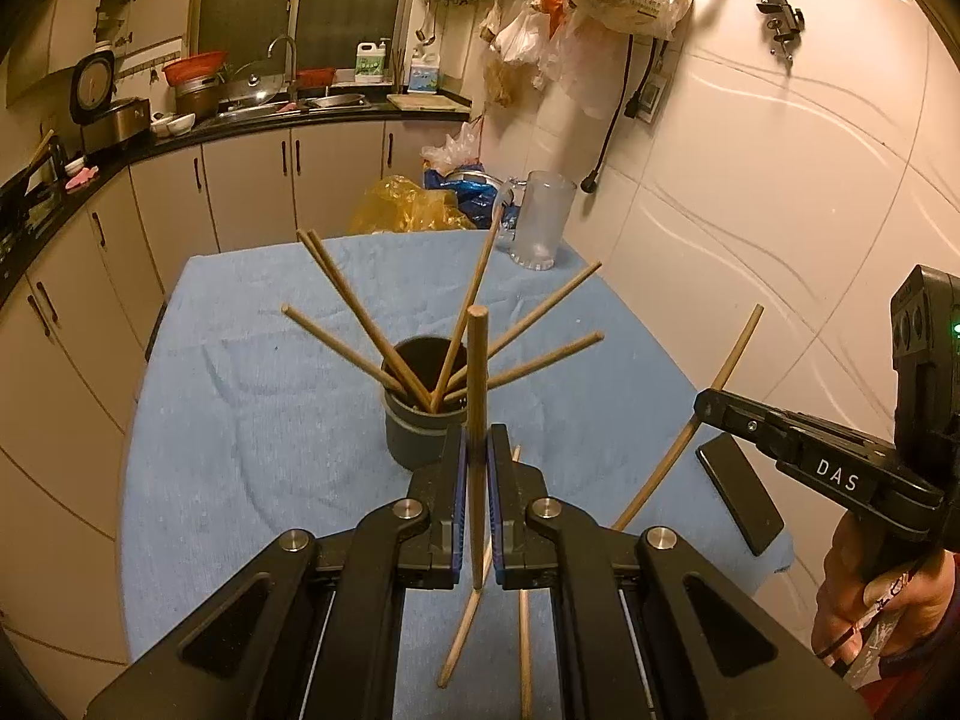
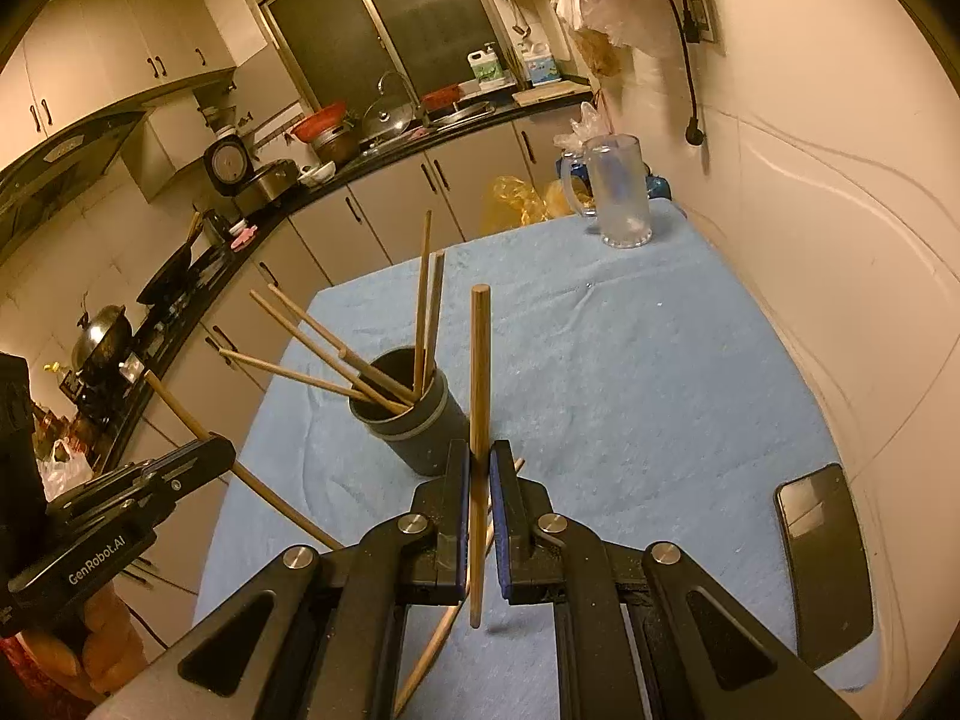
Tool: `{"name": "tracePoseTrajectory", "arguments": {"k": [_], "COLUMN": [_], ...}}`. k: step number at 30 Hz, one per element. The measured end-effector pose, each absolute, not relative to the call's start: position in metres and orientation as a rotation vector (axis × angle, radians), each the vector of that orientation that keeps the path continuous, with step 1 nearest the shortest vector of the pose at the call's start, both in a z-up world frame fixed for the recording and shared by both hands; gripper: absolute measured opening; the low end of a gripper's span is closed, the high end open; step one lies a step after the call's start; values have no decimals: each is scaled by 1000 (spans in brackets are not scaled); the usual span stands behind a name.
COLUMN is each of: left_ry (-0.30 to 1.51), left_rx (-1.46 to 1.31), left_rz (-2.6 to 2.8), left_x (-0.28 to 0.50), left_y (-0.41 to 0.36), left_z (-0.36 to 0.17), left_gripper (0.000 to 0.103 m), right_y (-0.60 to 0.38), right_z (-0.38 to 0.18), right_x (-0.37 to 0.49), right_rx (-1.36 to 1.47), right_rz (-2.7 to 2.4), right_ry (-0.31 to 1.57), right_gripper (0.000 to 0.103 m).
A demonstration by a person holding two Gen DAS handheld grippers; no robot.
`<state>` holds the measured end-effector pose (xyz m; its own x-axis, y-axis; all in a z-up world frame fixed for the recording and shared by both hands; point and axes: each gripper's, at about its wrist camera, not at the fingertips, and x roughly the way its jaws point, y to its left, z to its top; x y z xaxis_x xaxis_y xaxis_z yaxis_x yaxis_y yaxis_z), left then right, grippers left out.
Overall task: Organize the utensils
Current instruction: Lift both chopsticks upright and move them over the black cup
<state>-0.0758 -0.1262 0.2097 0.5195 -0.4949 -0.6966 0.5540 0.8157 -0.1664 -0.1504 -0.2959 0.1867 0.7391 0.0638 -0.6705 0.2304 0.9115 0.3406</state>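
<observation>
A dark round holder (image 1: 423,423) stands on the blue cloth with several wooden chopsticks (image 1: 354,306) leaning out of it; it also shows in the right wrist view (image 2: 414,420). My left gripper (image 1: 477,468) is shut on an upright chopstick (image 1: 478,396) just in front of the holder. My right gripper (image 2: 478,474) is shut on another upright chopstick (image 2: 480,384) beside the holder. Each gripper shows in the other's view, the right one (image 1: 711,405) and the left one (image 2: 210,450), each holding its chopstick. Loose chopsticks (image 1: 465,630) lie on the cloth under the left gripper.
A black phone (image 2: 825,552) lies on the cloth at the right near the wall. A frosted glass mug (image 2: 618,192) stands at the table's far edge. Kitchen counter (image 1: 180,138) and cabinets run along the left and back. Plastic bags sit behind the table.
</observation>
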Motion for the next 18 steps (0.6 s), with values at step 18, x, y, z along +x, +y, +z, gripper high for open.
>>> {"name": "tracePoseTrajectory", "arguments": {"k": [18], "left_ry": [755], "left_rx": [72], "left_rz": [-620], "left_x": [-54], "left_y": [-131], "left_z": [234], "left_gripper": [6], "right_y": [-315], "right_z": [218], "right_x": [-140], "right_rx": [439], "right_rz": [-105], "right_ry": [672], "right_gripper": [7]}}
